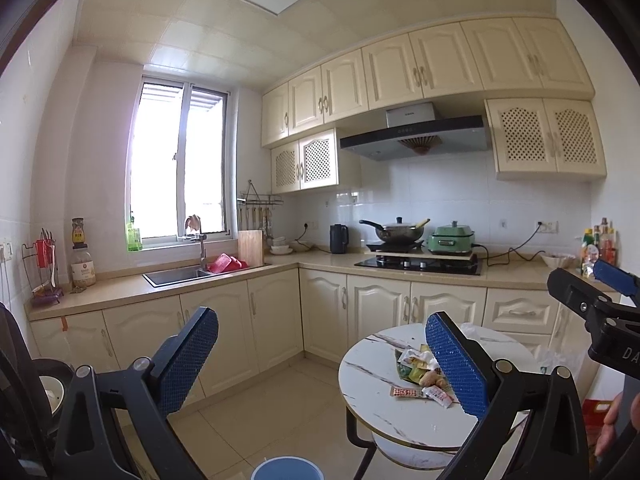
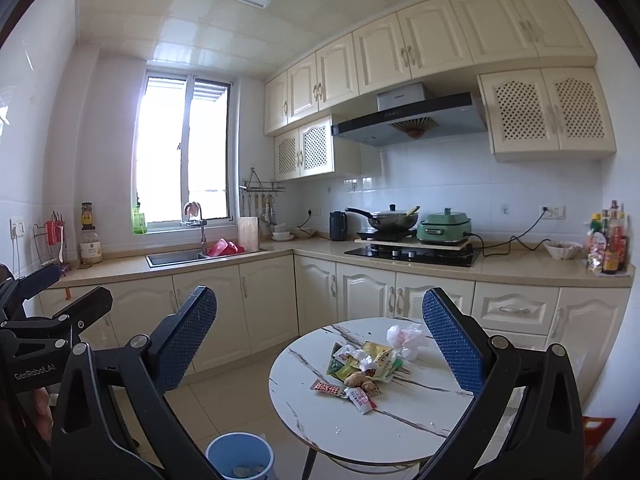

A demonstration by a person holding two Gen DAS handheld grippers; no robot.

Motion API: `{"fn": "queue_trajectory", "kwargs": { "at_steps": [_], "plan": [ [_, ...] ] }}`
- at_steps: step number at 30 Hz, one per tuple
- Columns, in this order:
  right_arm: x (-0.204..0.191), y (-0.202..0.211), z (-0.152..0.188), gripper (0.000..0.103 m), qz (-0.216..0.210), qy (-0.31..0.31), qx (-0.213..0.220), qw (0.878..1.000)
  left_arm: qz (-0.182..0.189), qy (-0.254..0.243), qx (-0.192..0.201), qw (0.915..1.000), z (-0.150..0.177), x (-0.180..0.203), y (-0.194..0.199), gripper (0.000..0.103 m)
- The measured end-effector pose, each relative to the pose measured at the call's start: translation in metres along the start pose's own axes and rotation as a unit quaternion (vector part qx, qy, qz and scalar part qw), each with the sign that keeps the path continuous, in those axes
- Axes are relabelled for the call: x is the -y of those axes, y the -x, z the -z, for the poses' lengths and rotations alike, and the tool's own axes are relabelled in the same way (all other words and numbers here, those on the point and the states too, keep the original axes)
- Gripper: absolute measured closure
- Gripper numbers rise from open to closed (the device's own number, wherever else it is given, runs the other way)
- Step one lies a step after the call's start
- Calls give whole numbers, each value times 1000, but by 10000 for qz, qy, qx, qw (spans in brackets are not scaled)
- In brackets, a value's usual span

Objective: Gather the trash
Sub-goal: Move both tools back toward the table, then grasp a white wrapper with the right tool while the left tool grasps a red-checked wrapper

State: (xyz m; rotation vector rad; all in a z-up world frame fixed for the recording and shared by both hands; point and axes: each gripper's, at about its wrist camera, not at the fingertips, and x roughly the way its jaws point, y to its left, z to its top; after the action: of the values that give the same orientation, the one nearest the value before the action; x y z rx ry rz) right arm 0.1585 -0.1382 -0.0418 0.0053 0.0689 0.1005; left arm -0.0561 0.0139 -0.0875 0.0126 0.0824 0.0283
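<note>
1. From the left wrist, the right-hand finger of the left gripper (image 1: pixel 324 364) covers the right side of the pile of wrappers (image 1: pixel 416 372) on the round table (image 1: pixel 360 376), so only part of the pile shows.
2. In that same view the blue bin (image 1: pixel 286 468) is cut off by the bottom edge; only its rim appears.
3. The right wrist shows the wrappers (image 2: pixel 360 368) in full, heaped near the middle of the table (image 2: pixel 304 408), with a piece of ginger (image 2: pixel 356 379) in the heap and a crumpled plastic bag (image 2: pixel 404 338) just behind it.
4. That view also looks into the bin (image 2: pixel 240 454) on the floor beside the table; something pale lies at its bottom, too small to identify.
5. Print on the wrappers is too small to read in either view.
6. The left gripper's jaws are spread wide and empty.
7. The right gripper (image 2: pixel 320 340) is likewise spread wide, grasping nothing, above the table.
8. Each view catches the other gripper at its edge, along with part of a hand (image 1: pixel 616 424).
</note>
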Motion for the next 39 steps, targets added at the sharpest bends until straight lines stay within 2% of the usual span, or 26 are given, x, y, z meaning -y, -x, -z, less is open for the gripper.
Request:
{"fn": "queue_trajectory", "kwargs": {
  "at_steps": [13, 20, 24, 29, 32, 36, 39],
  "plan": [
    [13, -7, 5, 0, 109, -70, -97, 9999, 68, -51, -166, 9998, -18, -2, -31, 1],
    [43, -31, 25, 0, 384, -317, -388, 9980, 225, 34, -696, 9973, -13, 3, -87, 1],
    [72, -61, 51, 0, 635, -508, -827, 9932, 364, 23, -1191, 9922, -6, 16, -136, 1],
    [100, -108, 91, 0, 593, -583, -1513, 9850, 428, -73, -1743, 9837, 0, 33, -202, 1],
    [109, -150, 124, 0, 420, -538, -2142, 9744, 472, -130, -2017, 9782, 1, 40, -238, 1],
    [109, -214, 175, 0, 220, -253, -3111, 9498, 536, -203, -2370, 9698, 5, 48, -287, 1],
    [104, -249, 201, 1, -10, -107, -3480, 9374, 638, -194, -2600, 9633, 11, 49, -321, 1]
  ]
}}
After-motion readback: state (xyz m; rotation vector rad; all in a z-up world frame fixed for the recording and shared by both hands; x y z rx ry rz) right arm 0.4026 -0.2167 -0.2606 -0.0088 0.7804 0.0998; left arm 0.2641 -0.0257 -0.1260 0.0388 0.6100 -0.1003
